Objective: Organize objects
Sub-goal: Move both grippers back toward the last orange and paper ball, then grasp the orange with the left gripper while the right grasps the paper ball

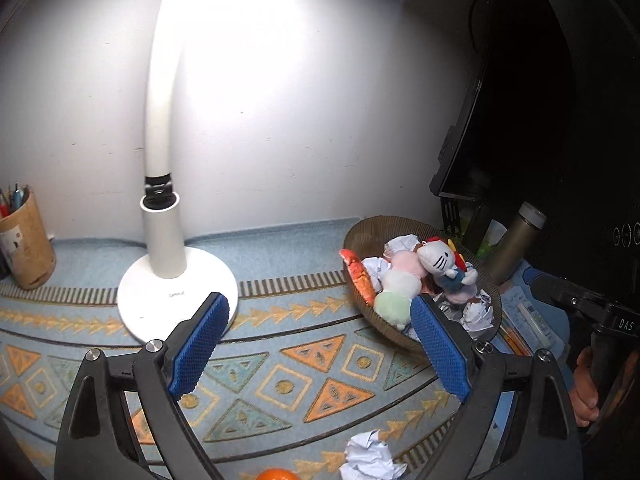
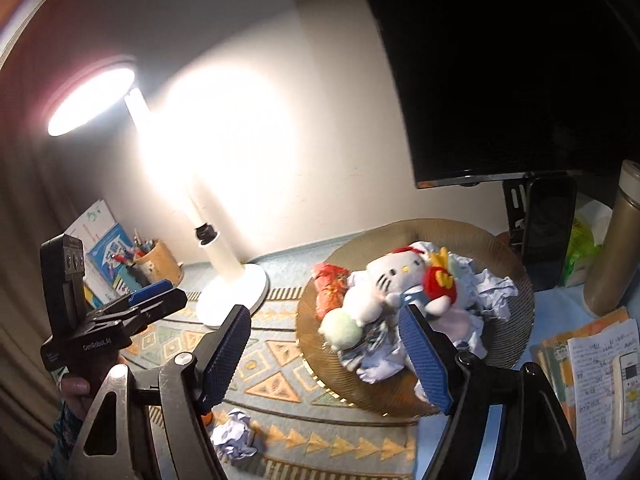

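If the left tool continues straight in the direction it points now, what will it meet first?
Probably only the patterned mat. The open left tool holds nothing and aims between the lamp base and the bowl; the wall lies beyond. Depth is hard to judge in this view.

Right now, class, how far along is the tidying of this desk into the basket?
Done: the basket already holds the plush cat, crumpled papers and a red packet. In hand: nothing; the left gripper and right gripper are both open and empty. Left: one paper ball and an orange remain on the mat.
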`<state>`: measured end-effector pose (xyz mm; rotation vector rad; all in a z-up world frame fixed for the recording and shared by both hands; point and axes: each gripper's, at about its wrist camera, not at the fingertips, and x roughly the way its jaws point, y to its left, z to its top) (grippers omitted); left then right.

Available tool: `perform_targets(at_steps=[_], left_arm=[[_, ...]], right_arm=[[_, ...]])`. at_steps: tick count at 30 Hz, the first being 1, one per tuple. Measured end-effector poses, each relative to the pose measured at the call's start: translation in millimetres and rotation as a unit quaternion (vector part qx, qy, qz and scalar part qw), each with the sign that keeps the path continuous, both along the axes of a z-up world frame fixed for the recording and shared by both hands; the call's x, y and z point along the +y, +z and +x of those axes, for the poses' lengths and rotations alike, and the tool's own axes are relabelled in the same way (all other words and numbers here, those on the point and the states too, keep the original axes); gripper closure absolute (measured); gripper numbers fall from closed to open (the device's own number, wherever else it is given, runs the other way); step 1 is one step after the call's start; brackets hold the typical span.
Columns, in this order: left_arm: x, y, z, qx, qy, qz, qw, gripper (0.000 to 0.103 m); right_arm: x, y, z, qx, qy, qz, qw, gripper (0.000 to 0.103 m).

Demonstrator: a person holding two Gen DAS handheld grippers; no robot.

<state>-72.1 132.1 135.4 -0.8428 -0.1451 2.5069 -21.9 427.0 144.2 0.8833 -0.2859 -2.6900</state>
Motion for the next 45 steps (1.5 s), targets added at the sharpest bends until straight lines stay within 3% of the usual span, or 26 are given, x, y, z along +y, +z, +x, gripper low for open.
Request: perform_targets(at_steps=[4, 8, 14, 17, 21, 26, 31, 38, 45], left_arm=[[-43.8, -25.9, 22.5, -0.010, 0.045, -0.019, 0.9987, 0.010], [-68.9, -65.5, 30.7, -0.035, 0.071, -0.040, 0.9961, 0.010], [-74.7, -103.2, 32.0, -0.049, 0.091, -0.057, 0.9930, 0.010], [-72.6, -101.8, 34.2, -0.039, 0.092, -0.062, 0.9931, 0.010], [-66.8, -103.1, 35.7, -0.037, 0.090, -0.080, 0.9920, 0.010], [-64.3, -102.6, 37.4, -0.035, 0.086, -0.086, 0.9919, 0.010], [-61.5, -102.1, 39.9, -0.032, 0.076, -0.088, 0.9927, 0.010], [-52.6, -100.8, 50.3, -0.046, -0.020, -0.038, 0.9980, 0.010], [-27.4, -109.7, 54.4, -0.052, -0.061, -0.088, 0.9928, 0.010]], right_arm=[[-45.4, -22.4, 23.8, -0.012, 0.044, 0.011, 0.999, 0.028], [-75.2, -60.0, 38.1, -0.034, 0.045, 0.015, 0.998, 0.028], [-79.9, -118.8, 25.4, -0.088, 0.022, -0.005, 0.996, 0.028], [-72.3, -134.1, 19.9, -0.096, 0.003, -0.015, 0.995, 0.028], [-66.5, -142.9, 15.3, -0.108, -0.006, -0.029, 0.994, 0.027], [-65.5, -137.4, 21.0, -0.089, 0.000, -0.037, 0.995, 0.019], [-84.0, -132.1, 28.2, -0.071, 0.043, -0.020, 0.996, 0.017], [-125.2, -137.5, 34.0, -0.068, 0.077, 0.076, 0.992, 0.016], [-122.9, -145.3, 25.5, -0.096, 0.080, 0.069, 0.990, 0.016]])
